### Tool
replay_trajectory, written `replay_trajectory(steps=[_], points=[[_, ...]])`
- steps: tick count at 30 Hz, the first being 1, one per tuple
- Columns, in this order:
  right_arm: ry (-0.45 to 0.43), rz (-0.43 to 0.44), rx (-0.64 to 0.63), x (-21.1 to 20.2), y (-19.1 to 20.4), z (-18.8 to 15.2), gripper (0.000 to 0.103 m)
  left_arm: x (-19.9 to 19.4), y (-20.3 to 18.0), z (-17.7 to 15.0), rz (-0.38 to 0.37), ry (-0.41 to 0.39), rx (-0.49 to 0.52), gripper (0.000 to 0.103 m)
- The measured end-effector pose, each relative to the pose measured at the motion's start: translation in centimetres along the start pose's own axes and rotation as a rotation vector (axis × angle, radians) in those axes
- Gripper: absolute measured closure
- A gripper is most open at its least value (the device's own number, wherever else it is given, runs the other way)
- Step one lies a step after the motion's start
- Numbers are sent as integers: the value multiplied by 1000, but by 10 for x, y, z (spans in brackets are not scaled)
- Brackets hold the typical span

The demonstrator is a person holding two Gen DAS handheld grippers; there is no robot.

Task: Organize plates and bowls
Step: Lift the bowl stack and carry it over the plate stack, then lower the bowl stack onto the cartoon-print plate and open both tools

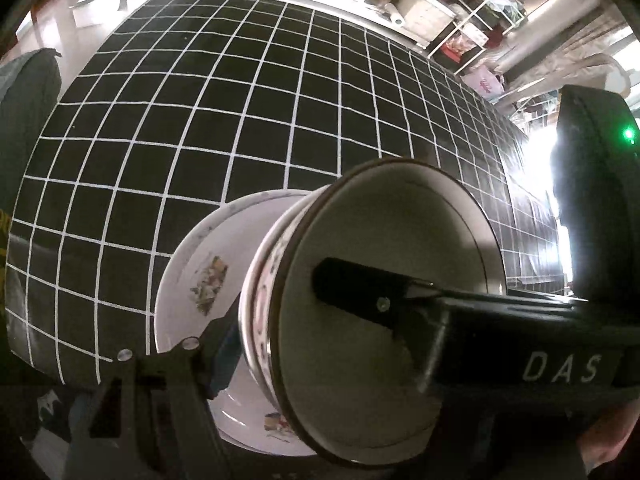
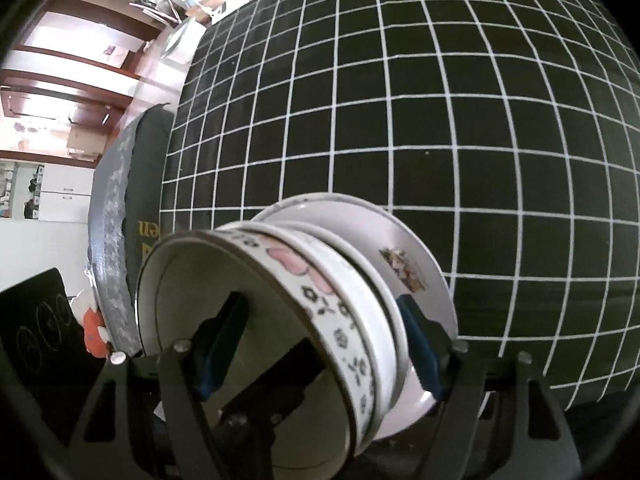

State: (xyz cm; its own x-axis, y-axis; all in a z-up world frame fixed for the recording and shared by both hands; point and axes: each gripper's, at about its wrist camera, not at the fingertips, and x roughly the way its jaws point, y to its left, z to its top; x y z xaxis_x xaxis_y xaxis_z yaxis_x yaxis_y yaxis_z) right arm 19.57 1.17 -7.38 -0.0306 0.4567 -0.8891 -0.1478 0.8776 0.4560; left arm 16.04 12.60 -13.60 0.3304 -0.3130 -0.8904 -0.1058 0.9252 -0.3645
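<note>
Okay, near to far.
Left gripper point(image 1: 288, 320): looks pinched across the stack; its blue pad point(image 1: 224, 344) presses the back of the plate and a black finger lies inside the bowl. Whose finger that is, I cannot tell for sure.
Right gripper point(image 2: 316, 350): clamped on the same stack, with one blue pad point(image 2: 212, 352) inside the bowl and the other on the plate's underside.
Bowl point(image 2: 320, 292): flowered wall, brown rim, nested on the plate. It is tipped steeply so its mouth faces both cameras; a second white rim seems to sit under it.
Plate point(image 1: 192, 272): white with small pictures. It is at the bottom of the stack, carried on edge, off the surface.
Where the stack is: in the air between both grippers, above the near part of the table point(image 1: 240, 100).
Table: black cover with a white grid, bare beyond the stack in both views.
Far background: cluttered shelves point(image 1: 460, 20) past the table's far edge.
Step in hand: judged as a two-handed carry of the nested bowl and plate towards a spot on the table; not yet set down.
Next move calls for: levelling the stack so the plate's underside faces down, lowering both hands together until the plate rests flat, then spreading the jaws.
Risk: tipped this far, the bowl could slide off the plate if either pinch loosens early.
</note>
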Motion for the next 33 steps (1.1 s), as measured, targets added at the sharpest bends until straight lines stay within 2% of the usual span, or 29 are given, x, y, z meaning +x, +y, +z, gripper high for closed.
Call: replay_trajectory(steps=[7,13,24,29,33], points=[[-5,-8,-3,2,-2,2,26,7,2,5,7,1,3,33],[-1,-14,9,4,-10,3,27,-5,19,-3,14,-12,23,34],[-4,-3,36,6,-18,0,27,1,11,0,12,-34,48,34],[-8,14,44,2,-21,-2,27,0,13,-1,11,-29,40,33],[-45,17,42,-10,-24,-2,27,-7,23,-4,16,-42,0,33]])
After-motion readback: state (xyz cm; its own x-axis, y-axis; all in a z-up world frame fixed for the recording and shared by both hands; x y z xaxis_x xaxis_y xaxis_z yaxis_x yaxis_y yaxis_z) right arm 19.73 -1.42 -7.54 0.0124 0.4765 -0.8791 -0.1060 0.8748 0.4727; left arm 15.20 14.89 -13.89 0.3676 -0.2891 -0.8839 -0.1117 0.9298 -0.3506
